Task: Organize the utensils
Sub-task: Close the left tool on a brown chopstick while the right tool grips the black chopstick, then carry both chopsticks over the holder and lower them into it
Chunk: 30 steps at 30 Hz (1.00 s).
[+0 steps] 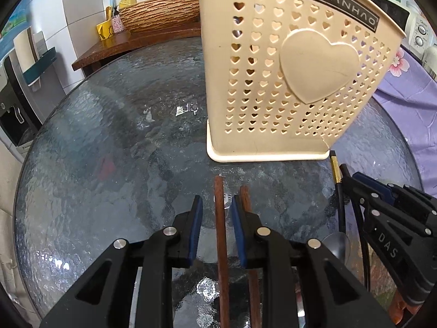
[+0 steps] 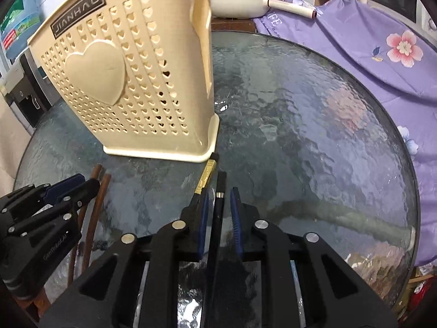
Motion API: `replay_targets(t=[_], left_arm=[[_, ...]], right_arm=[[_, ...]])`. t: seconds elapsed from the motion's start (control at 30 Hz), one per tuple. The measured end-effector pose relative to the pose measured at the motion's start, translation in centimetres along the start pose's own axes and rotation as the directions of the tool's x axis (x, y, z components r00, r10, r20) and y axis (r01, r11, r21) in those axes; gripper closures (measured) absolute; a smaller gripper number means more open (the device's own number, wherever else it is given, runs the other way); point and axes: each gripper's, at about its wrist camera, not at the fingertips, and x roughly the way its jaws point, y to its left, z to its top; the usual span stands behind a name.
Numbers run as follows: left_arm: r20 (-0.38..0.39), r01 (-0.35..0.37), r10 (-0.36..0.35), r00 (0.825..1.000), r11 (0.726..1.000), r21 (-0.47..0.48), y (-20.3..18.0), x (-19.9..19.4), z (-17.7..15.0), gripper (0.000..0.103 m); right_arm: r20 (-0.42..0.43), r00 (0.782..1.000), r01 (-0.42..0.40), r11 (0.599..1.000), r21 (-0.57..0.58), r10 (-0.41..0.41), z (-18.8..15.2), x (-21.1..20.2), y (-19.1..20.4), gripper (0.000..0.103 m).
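Two brown wooden chopsticks [image 1: 220,235] flat on the bumpy glass table [image 1: 109,164], long way pointing straight ahead at the cream holder [image 1: 275,82]. One stick right between the blue pads of the left gripper [image 1: 216,207], the other just outside its right finger. Jaws a little apart, not squeezing yet.

Black chopsticks [image 2: 218,218] with gold and silver bands near the right gripper [image 2: 220,199], also pointing at the holder, tips close to its foot. One dark stick in the gap, the gold-banded one beside the left finger. Jaws narrow but not closed.

Holder near the middle of the table, plastic, full of small heart holes, one big raised heart on the side. Table round, wavy and shiny. Sticks thin, hard and likely slippery on glass. Each gripper nearest its own pair.
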Motion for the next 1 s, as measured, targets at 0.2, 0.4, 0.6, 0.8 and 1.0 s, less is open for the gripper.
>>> replay_targets(t=[0.2, 0.4, 0.6, 0.8, 1.0], left_arm=[[0.008, -0.018, 0.018, 1.0, 1.0, 0.002, 0.2, -0.1, -0.2, 0.095], [0.009, -0.018, 0.018, 1.0, 1.0, 0.0, 0.2, -0.1, -0.1, 0.096], [0.021, 0.018, -0.017, 1.0, 1.0, -0.022, 0.9, -0.4, -0.1, 0.096], [0.121, 0.073, -0.067, 0.99, 0.997, -0.041, 1.8, -4.2, 0.3, 0.096], [0.24, 0.138, -0.127, 0.963, 0.99, -0.033, 2.7, -10.1, 0.8, 0.096]], right_arm=[[0.012, 1.0, -0.009, 1.0, 0.006, 0.009, -0.3, -0.1, -0.3, 0.094], [0.009, 0.999, -0.049, 0.998, 0.031, 0.049, 0.0, 0.0, -1.0, 0.095], [0.035, 0.991, -0.13, 0.989, 0.076, 0.128, 0.0, -0.5, -2.0, 0.095], [0.116, 0.976, -0.192, 0.98, 0.045, 0.186, 0.5, -3.5, -2.4, 0.095], [0.224, 0.938, -0.271, 0.962, 0.0, 0.265, 1.3, -8.9, -3.4, 0.095]])
